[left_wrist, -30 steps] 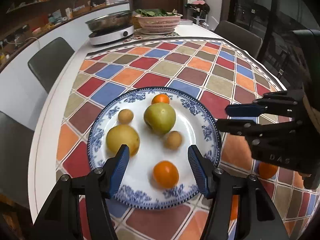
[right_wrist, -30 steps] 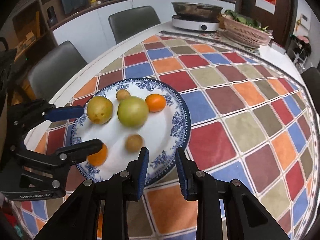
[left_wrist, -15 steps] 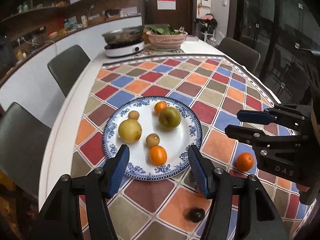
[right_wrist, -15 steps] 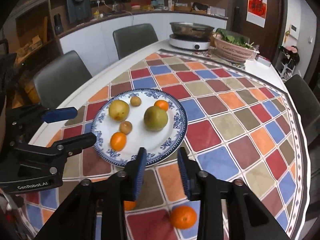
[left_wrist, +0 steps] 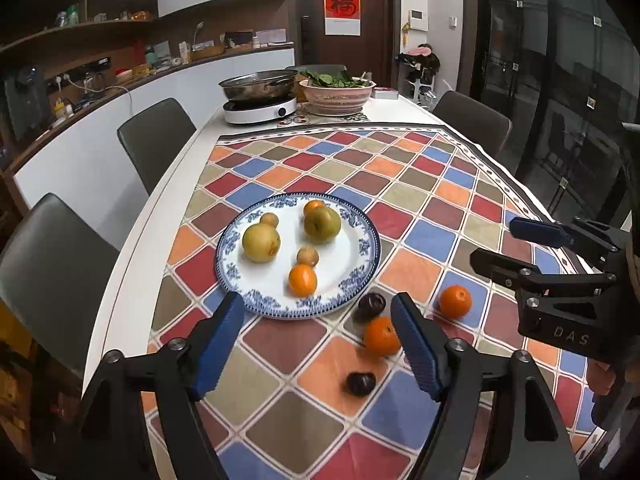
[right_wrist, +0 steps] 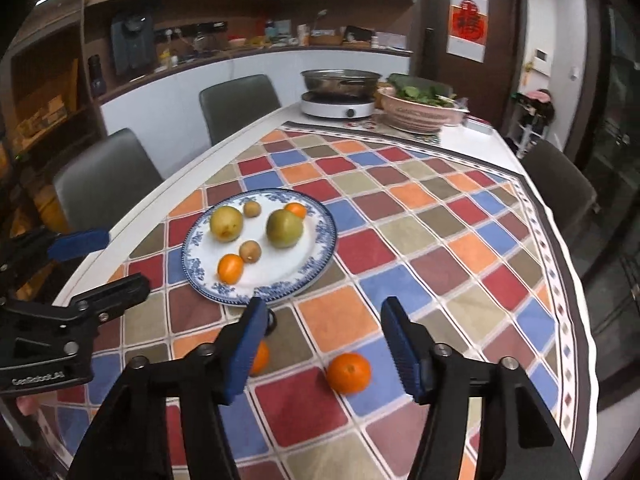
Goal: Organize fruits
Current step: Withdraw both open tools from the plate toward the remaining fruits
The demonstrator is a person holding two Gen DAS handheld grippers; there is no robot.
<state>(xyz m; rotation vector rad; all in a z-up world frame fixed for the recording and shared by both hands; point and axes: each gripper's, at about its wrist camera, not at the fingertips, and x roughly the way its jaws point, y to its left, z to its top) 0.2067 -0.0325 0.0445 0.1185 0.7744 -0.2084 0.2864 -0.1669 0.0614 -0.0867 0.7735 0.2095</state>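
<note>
The right tool (left_wrist: 516, 246), seen from the left camera, carries the letters "DAS" on its black body, and the left tool (right_wrist: 102, 260), seen from the right camera, reads "GenRobot.AI"; a red paper with a Chinese character (left_wrist: 342, 2) hangs on the far door. Both tools angle down over the checked tabletop (left_wrist: 420, 184), and their blue-padded jaws, which have just been opening, stand apart with nothing gripped. Six fruits lie on the blue-and-white plate (left_wrist: 362, 248), while two oranges (left_wrist: 455, 301) and two dark fruits (left_wrist: 372, 306) lie on the cloth just beside it.
</note>
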